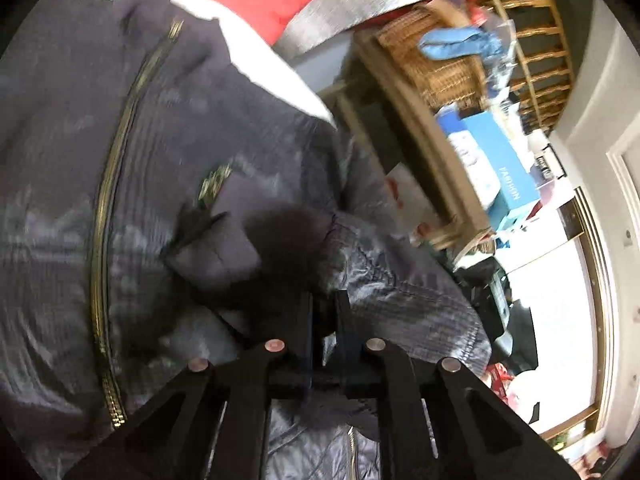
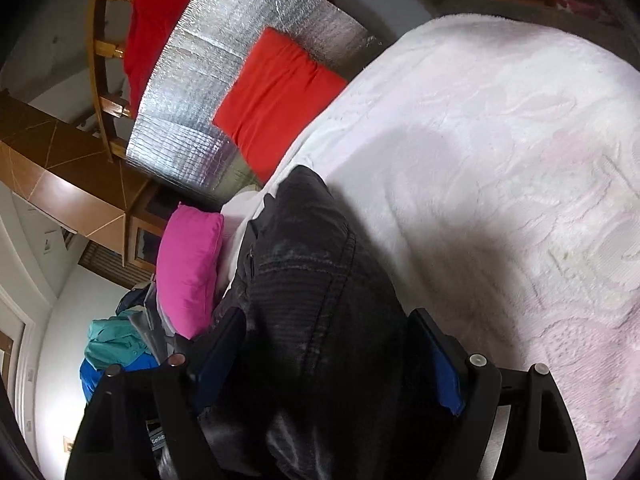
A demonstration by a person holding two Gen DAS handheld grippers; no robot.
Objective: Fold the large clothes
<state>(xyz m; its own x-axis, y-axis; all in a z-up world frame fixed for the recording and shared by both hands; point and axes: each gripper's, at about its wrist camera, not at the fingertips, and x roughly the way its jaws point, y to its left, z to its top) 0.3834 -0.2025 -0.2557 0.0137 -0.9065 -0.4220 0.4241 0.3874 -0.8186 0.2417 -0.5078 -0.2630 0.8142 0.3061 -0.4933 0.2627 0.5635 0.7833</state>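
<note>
A large dark grey quilted jacket [image 1: 168,184] with a gold zipper [image 1: 108,208] lies on a white bedspread [image 1: 256,52]. My left gripper [image 1: 324,312] is shut on a fold of the jacket near a dark fur trim [image 1: 288,236]. In the right wrist view the jacket [image 2: 308,264] drapes between the wide-apart fingers [image 2: 436,356] of my right gripper [image 2: 324,344], lying over the white bedspread [image 2: 500,160]. The right gripper is open, with fabric bunched between its jaws.
A red cushion [image 2: 280,100] and silver foil mat [image 2: 224,80] lie at the head of the bed, a pink cushion [image 2: 192,268] beside it. A wicker basket [image 1: 432,56], blue boxes [image 1: 492,168] and a wooden railing [image 1: 532,40] stand off the bed's edge. Piled clothes [image 2: 112,348] lie on the floor.
</note>
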